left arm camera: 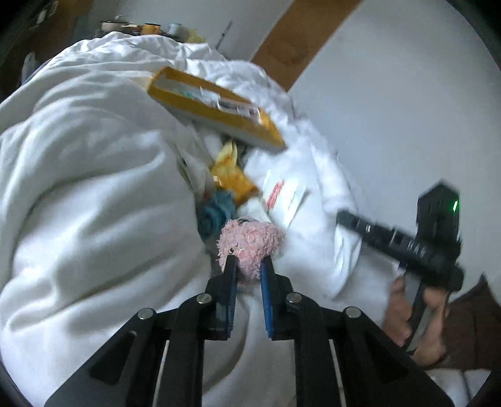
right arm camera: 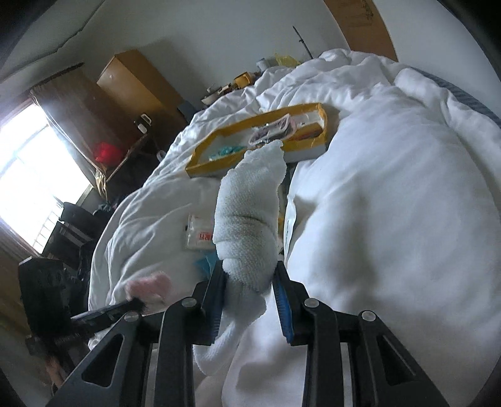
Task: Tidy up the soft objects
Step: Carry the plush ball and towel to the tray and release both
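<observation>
In the left wrist view my left gripper [left arm camera: 249, 261] is shut on a pink fluffy sock [left arm camera: 250, 238], pinched between the blue pads above a white duvet [left arm camera: 94, 188]. A blue fuzzy item [left arm camera: 216, 213] and a yellow cloth [left arm camera: 228, 175] lie in the fold just beyond it. My right gripper [right arm camera: 250, 266] is shut on a white terry sock [right arm camera: 250, 200] that stands up from its jaws. A yellow tray [right arm camera: 200, 167] holding small items rests on the duvet behind. The pink sock [right arm camera: 150, 286] also shows low at the left of the right wrist view.
A white packet with red print [right arm camera: 200, 233] lies on the duvet between the two grippers. A window [right arm camera: 28, 175], a wooden wardrobe [right arm camera: 134, 81] and dark furniture [right arm camera: 47, 281] stand beside the bed on the left. Cluttered small items [left arm camera: 150, 28] sit beyond the bed's far end.
</observation>
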`<state>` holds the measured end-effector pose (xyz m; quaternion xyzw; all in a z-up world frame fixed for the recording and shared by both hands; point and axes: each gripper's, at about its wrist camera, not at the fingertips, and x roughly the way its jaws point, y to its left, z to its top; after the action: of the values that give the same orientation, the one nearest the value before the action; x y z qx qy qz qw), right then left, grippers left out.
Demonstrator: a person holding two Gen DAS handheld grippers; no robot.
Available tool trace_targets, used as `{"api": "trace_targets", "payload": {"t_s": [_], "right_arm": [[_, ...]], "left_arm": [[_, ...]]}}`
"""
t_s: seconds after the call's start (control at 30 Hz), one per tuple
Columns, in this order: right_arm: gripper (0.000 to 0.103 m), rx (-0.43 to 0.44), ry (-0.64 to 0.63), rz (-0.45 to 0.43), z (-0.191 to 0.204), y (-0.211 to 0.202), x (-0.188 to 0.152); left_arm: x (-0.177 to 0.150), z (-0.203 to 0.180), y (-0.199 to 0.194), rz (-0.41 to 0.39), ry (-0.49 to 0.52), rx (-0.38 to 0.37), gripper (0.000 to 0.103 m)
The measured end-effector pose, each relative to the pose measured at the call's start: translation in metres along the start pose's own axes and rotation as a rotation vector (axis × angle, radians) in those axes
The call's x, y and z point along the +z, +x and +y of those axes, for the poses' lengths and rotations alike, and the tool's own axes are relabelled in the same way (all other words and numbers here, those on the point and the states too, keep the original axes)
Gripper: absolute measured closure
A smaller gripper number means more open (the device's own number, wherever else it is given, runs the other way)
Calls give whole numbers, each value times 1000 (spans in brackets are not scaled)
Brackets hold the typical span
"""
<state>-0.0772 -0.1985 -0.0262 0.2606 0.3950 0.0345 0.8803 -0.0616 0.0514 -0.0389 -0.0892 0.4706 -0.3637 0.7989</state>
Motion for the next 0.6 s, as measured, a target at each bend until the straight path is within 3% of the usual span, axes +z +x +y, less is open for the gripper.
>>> {"api": "trace_targets", "payload": {"t_s": [0.13,0.37,0.6], "right_arm": [[71,0,7,8,-2,3,1],[71,-18,-23,22,2,4,10],[71,-34,-59,33,4,7,78]], "left_arm": [[23,1,-6,-32,11,69,89],[57,-1,-11,-52,29,101,89],[128,10,7,-59,-3,105,88]]}}
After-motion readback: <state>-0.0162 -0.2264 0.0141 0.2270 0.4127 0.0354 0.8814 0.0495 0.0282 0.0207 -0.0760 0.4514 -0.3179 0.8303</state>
